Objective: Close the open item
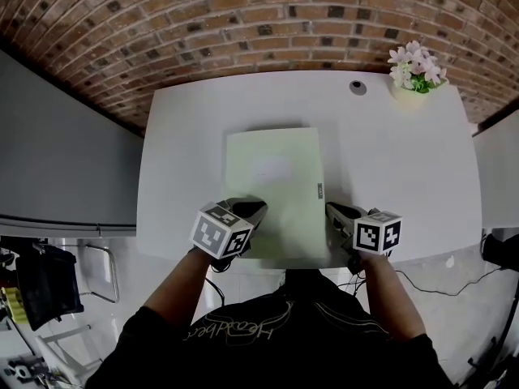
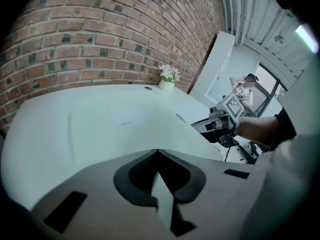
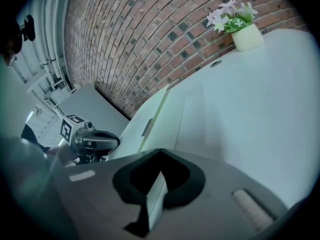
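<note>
A pale green flat file case [image 1: 276, 191] lies on the white table [image 1: 389, 177] with its cover down flat. A small grey tab [image 1: 319, 190] sits at its right edge. My left gripper [image 1: 248, 211] rests at the case's near left corner, jaws together with nothing between them. My right gripper [image 1: 339, 212] is just off the near right edge, also shut and empty. In the left gripper view the case [image 2: 125, 119] spreads ahead of the closed tips [image 2: 158, 151]. In the right gripper view the case [image 3: 172, 111] lies ahead and to the left.
A small pot of pink flowers [image 1: 415, 73] stands at the table's far right corner, and a round cable hole [image 1: 358, 87] is beside it. A brick wall [image 1: 243, 14] runs behind the table. A grey cabinet [image 1: 57, 168] stands to the left.
</note>
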{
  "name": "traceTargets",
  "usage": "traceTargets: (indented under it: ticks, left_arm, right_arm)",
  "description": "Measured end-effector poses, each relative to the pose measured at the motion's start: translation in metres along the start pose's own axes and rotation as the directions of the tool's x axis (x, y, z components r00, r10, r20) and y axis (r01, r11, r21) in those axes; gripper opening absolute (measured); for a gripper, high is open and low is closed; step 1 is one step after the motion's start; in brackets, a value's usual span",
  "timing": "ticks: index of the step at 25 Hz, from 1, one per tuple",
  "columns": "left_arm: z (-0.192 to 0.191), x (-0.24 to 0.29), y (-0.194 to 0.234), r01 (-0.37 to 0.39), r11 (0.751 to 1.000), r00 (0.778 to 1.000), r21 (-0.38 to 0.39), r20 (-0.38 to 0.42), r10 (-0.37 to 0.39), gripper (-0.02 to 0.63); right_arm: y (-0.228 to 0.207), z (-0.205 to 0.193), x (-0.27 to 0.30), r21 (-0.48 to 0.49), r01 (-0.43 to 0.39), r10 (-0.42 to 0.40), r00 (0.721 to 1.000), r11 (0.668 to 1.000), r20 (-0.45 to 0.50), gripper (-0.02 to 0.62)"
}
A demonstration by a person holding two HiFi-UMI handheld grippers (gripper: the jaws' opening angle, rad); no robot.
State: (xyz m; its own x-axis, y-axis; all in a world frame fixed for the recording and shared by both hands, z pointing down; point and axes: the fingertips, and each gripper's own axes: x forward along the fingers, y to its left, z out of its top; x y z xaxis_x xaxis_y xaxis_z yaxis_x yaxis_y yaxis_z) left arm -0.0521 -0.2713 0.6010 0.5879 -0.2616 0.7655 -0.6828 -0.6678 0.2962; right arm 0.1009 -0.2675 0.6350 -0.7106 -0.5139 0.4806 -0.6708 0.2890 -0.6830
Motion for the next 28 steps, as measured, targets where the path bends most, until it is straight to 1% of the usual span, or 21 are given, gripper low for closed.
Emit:
traceTargets:
  ticks: [4, 7, 9, 15, 18, 22, 24, 26, 28]
  left_arm:
    - [-0.002, 0.004, 0.000, -0.049, 0.999, 0.999, 0.023, -0.016, 0.049, 0.002]
    - [-0.002, 0.005, 0.001, -0.053, 0.999, 0.998, -0.005, -0.025, 0.053, 0.002]
    - [-0.003, 0.006, 0.001, -0.061, 0.998, 0.998, -0.007, -0.034, 0.060, 0.002]
    - [-0.005, 0.009, 0.001, -0.137, 0.989, 0.988, 0.053, -0.068, 0.140, 0.002]
    - [-0.005, 0.011, 0.001, -0.164, 0.982, 0.982, 0.091, -0.081, 0.171, 0.002]
    - [-0.006, 0.014, 0.001, -0.175, 0.977, 0.977, 0.122, -0.100, 0.187, 0.002]
    - [-0.006, 0.014, 0.002, -0.172, 0.978, 0.977, 0.120, -0.108, 0.185, 0.002]
    - [-0.006, 0.013, 0.003, -0.176, 0.977, 0.975, 0.117, -0.115, 0.189, 0.002]
    - [-0.006, 0.014, 0.002, -0.185, 0.973, 0.972, 0.139, -0.123, 0.202, 0.002]
  right_arm:
    - [0.001, 0.000, -0.001, 0.002, -0.002, 0.002, 1.000, 1.000, 0.010, 0.003]
    - [0.001, 0.001, -0.001, 0.004, -0.003, 0.003, 1.000, 1.000, 0.018, 0.003]
    - [0.001, -0.001, -0.001, 0.003, -0.001, 0.001, 1.000, 1.000, 0.016, 0.003]
    - [0.008, 0.005, -0.003, -0.026, 0.008, -0.007, 0.999, 1.000, 0.039, 0.003]
    - [0.003, 0.000, -0.003, -0.029, 0.022, -0.021, 0.999, 0.999, 0.026, 0.003]
    - [0.002, -0.003, -0.004, -0.031, 0.031, -0.030, 0.999, 0.999, 0.022, 0.003]
    - [0.003, -0.004, -0.004, -0.028, 0.032, -0.031, 0.999, 0.999, 0.027, 0.003]
    - [0.005, -0.004, -0.004, -0.017, 0.025, -0.025, 0.999, 1.000, 0.032, 0.003]
    - [0.006, -0.004, -0.007, 0.009, 0.008, -0.009, 0.999, 1.000, 0.044, 0.003]
